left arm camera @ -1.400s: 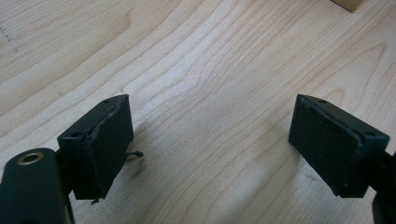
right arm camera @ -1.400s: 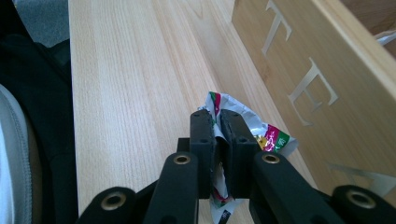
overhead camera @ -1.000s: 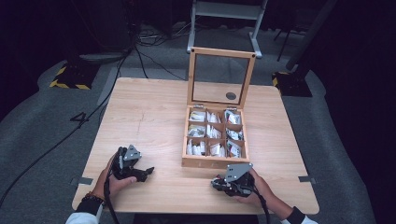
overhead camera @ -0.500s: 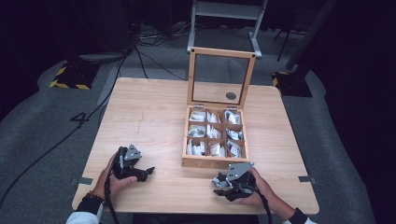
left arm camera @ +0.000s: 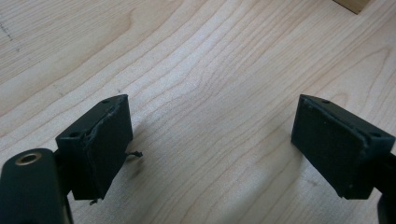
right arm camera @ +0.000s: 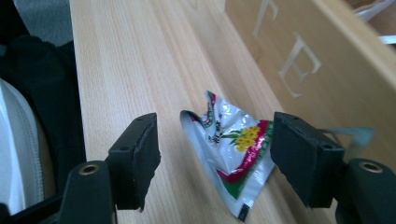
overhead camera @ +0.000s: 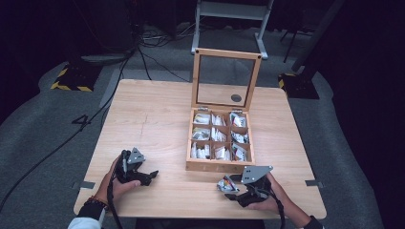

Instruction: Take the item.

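Observation:
A silver tea-bag packet (right arm camera: 229, 144) with red, green and yellow print lies on the table just in front of the wooden box's front wall (right arm camera: 299, 60). My right gripper (right arm camera: 217, 140) has just been opening. Its jaws stand wide on either side of the packet, and the pads do not touch it. From above, the packet (overhead camera: 225, 183) sits at the tips of the right gripper (overhead camera: 229, 187), near the table's front edge. My left gripper (overhead camera: 148, 175) rests at the front left, open over bare wood (left arm camera: 219, 126), with nothing between its pads.
The wooden box (overhead camera: 217, 165) has several compartments filled with packets. Its glass lid (overhead camera: 226, 76) stands upright at the back. A person's sleeve (right arm camera: 18, 154) shows at the left of the right gripper view. Cables and a metal stand lie on the floor beyond the table.
The right gripper's jaws have spread apart and let go of the packet, which now lies on the table between them. The left gripper has not moved.

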`<state>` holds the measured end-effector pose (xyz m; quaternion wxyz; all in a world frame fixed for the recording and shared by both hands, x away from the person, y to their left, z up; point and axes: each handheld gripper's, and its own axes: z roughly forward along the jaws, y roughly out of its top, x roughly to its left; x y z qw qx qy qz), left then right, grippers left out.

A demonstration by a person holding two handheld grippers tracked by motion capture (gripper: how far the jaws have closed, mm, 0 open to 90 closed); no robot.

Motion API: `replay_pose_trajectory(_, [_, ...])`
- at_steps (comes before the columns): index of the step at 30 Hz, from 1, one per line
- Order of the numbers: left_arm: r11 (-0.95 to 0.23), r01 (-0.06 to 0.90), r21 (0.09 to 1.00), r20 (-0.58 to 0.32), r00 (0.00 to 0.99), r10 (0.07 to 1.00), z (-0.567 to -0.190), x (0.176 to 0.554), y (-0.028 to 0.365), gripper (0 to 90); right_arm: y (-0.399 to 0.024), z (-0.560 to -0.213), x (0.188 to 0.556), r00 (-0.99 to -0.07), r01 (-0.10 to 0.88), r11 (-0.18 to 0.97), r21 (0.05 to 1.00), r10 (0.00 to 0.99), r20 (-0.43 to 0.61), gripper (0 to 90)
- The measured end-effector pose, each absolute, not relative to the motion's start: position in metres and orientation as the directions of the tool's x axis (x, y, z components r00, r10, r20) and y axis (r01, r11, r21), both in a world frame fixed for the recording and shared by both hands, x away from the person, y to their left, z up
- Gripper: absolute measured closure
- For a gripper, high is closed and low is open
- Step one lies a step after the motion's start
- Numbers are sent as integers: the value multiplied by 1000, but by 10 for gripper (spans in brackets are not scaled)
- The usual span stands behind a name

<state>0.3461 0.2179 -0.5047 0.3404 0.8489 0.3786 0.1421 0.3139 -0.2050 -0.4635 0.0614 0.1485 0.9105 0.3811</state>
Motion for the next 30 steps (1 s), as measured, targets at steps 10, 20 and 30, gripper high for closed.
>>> replay_pose_trajectory(10, [-485, 554, 676, -20, 672, 740, -504, 346, 217, 131, -226, -445, 314, -937, 211, 632, 746, 349, -31, 391])
replay_pose_trajectory(20, [-490, 552, 674, -18, 676, 737, -502, 350, 213, 164, -248, -427, 323, -903, 217, 575, 789, 425, -62, 402])
replay_pose_trajectory(30, [-519, 530, 671, -20, 712, 702, -495, 355, 207, 206, -265, -420, 339, -851, 252, 515, 819, 521, -66, 406])
